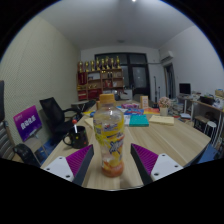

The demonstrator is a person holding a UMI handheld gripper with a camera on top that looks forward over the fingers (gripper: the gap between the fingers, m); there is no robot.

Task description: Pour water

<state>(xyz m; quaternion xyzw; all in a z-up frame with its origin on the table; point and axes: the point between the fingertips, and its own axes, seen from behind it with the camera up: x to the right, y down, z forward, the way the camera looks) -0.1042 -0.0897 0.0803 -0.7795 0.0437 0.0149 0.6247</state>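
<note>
Gripper view, the only one on offer: a clear plastic bottle (pixel 109 138) with a yellow cap and a yellow label stands upright on the wooden table (pixel 170 140), right between the two fingers of the gripper (pixel 111 163). The purple pads (pixel 145 160) sit spread wide, with table showing on either side of the bottle, so the jaws are well open and hold nothing; the bottle rests on its own base. The lower part looks orange, which I read as liquid, though how full it is I cannot tell. My judgement: a thin-walled bottle like this is light, smooth and a bit slippery, and it will dent under a hard squeeze. The labelled middle of the body looks the best place to take it, where the pads get flat contact and the weight sits low for tipping. Beyond it to the left sits a black mug (pixel 75 138), a likely target for pouring, and further back books and boxes clutter the table.
</note>
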